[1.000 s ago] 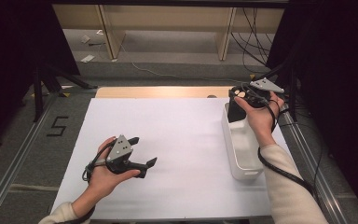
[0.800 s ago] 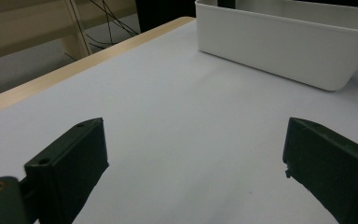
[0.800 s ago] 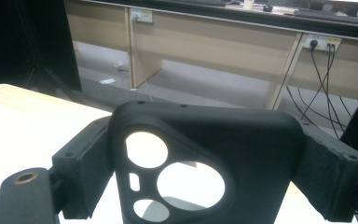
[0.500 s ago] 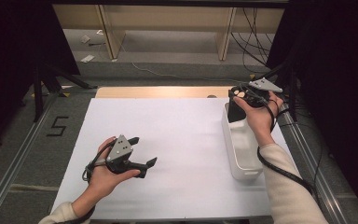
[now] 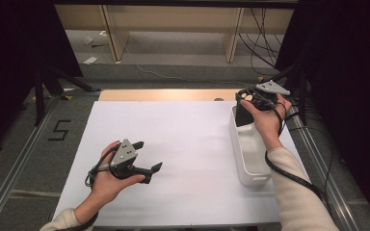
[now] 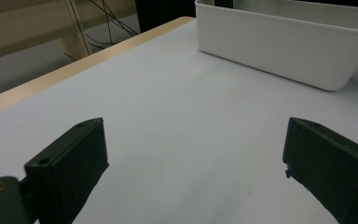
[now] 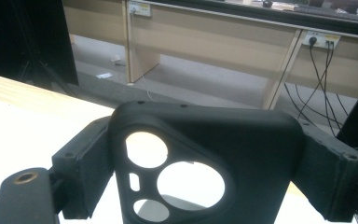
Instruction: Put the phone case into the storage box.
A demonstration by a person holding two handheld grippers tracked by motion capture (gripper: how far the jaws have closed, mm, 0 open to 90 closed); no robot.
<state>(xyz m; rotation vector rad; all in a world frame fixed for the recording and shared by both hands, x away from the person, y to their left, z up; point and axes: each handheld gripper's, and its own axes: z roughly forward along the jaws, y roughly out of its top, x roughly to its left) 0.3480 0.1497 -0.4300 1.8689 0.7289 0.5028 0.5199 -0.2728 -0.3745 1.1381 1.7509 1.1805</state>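
Nothing has shifted: we hold the black part over the white bin

Against the pictures from 1 second back, the worktop (image 5: 183, 144), the white bin (image 5: 250, 159) and both hands sit unchanged, so the drop is not yet made. The right tool (image 5: 248, 97) pinches the black holed plate (image 7: 205, 158) above the bin's far end, long axis upright. The left tool (image 5: 149, 159) is spread, well left of the bin.

Wide open white counter (image 5: 188, 139) between both hands, free for passage; only the white bin (image 5: 250, 159) blocking the right edge, its far end occupied by a black holed part (image 7: 205, 158) clamped in the right claw (image 5: 247, 98).
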